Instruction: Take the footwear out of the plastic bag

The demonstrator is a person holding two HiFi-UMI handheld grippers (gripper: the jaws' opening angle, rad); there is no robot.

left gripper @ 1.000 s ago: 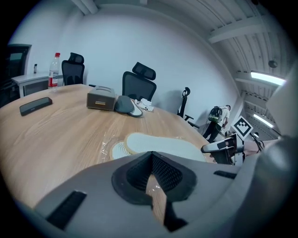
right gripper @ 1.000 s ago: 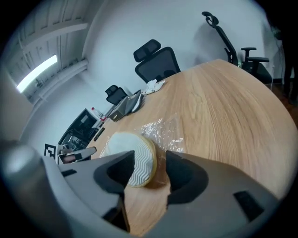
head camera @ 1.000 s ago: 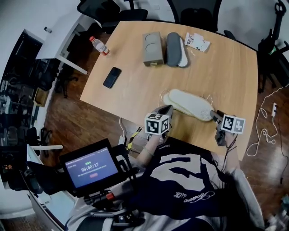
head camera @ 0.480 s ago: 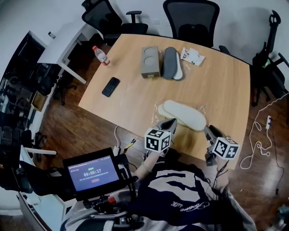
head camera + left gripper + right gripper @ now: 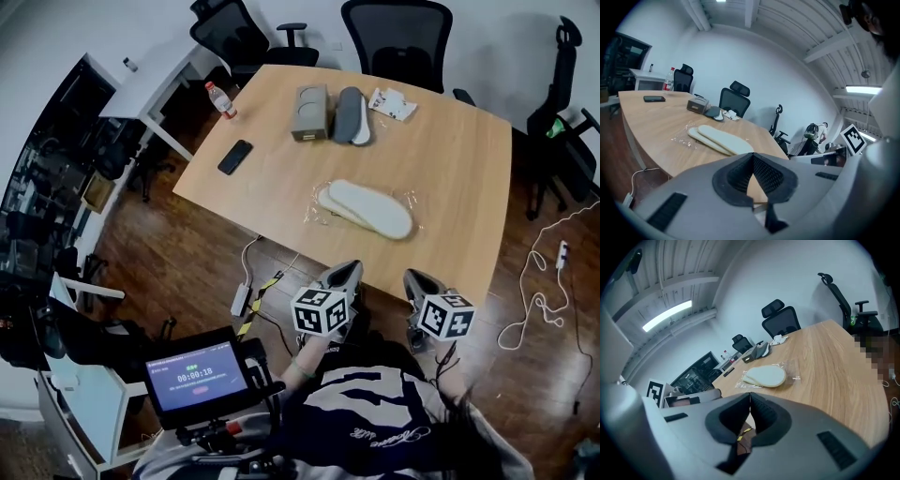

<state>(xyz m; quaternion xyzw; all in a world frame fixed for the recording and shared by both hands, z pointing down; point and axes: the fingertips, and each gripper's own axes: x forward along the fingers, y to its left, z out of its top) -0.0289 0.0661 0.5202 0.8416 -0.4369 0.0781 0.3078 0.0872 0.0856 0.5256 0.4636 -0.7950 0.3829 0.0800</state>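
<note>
Only the head view shows a screen (image 5: 195,377), reading 00:00:18. Left gripper (image 5: 347,272) and right gripper (image 5: 415,279) are pressed together, empty, the right having just closed. Slippers (image 5: 370,208) lie inside the plastic bag (image 5: 317,214) on the table (image 5: 450,141).

Bagged footwear (image 5: 370,207) lay on the table (image 5: 450,169), both grippers clear of it.
From the plastic bag (image 5: 317,212), the left gripper (image 5: 349,269) and right gripper (image 5: 411,277) hung at 6 o'clock, off the edge; the right one's jaws had just closed on nothing. A phone (image 5: 234,157) lay at 10 o'clock, a grey box (image 5: 309,112) at 11.
</note>
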